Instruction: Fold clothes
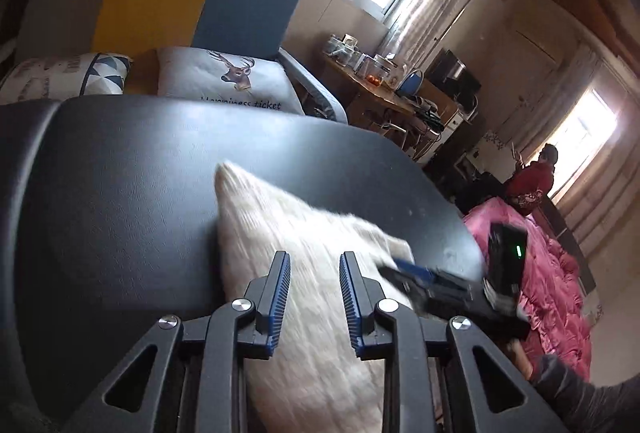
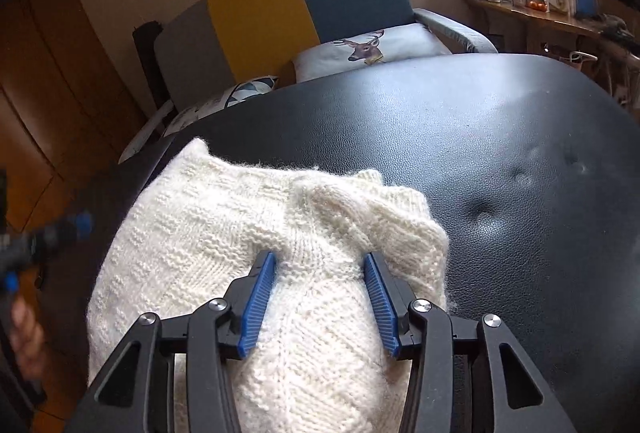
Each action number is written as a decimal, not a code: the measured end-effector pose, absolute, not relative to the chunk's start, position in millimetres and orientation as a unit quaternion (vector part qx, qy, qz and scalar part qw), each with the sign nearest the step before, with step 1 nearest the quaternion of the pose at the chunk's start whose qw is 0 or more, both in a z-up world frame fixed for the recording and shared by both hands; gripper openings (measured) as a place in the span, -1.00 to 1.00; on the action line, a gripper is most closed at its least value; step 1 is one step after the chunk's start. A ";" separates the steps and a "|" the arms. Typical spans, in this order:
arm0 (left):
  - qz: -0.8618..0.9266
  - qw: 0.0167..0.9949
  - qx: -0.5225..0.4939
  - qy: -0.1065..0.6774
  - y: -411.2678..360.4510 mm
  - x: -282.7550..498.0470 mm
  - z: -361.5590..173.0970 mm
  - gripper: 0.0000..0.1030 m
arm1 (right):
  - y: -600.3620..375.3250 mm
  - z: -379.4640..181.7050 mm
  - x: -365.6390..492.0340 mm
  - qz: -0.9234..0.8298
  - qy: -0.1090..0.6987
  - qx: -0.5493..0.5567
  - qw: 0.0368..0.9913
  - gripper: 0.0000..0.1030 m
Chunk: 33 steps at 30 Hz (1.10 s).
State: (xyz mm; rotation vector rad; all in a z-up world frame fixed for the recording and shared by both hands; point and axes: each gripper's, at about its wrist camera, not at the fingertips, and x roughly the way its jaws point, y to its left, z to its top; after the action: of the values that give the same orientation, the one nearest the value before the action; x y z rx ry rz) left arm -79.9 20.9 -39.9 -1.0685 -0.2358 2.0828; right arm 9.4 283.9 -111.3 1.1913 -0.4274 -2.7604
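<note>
While both grippers, left [image 1: 314,301] and right [image 2: 320,299], hang released, the sweater [image 2: 256,233] lies directly beneath, stretching ahead across the desk [image 2: 520,161].

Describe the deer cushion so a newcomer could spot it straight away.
Find the sofa with grey, yellow and blue back panels behind the black table. The deer cushion lies below the blue panel; unlike the triangle-patterned cushion beside it, it shows an antlered head.
</note>
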 end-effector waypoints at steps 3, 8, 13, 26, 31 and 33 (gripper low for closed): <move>0.798 0.408 -0.439 -0.067 35.4 -111.5 -45.1 -0.55 | 283.2 -111.8 10.7 -0.910 -0.141 0.388 0.052 -0.08; 0.770 0.405 -0.493 0.025 74.3 -151.1 -80.3 -0.56 | 284.2 -112.8 8.0 -0.910 -0.142 0.385 0.055 -0.08; 0.779 0.369 -0.505 0.033 91.2 -159.7 -120.5 -0.57 | 284.2 -113.6 7.6 -0.912 -0.140 0.382 0.051 -0.07; 0.831 0.329 -0.442 -0.073 35.7 -116.7 -68.0 -0.57 | 285.2 -112.8 9.1 -0.914 -0.139 0.377 0.057 -0.06; 0.833 0.348 -0.426 -0.048 31.0 -52.0 -69.4 -0.56 | 291.0 -96.5 9.8 -0.904 -0.153 0.390 0.080 -0.02; 0.833 0.351 -0.427 -0.033 32.2 -33.5 -72.8 -0.56 | 292.9 -75.3 22.1 -0.910 -0.151 0.372 0.106 -0.02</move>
State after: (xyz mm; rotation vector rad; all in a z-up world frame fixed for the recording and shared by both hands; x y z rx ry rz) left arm -33.5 32.2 -72.8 -1.1058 -0.0856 2.1563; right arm 22.1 292.9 -75.3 1.0949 -0.4445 -2.6810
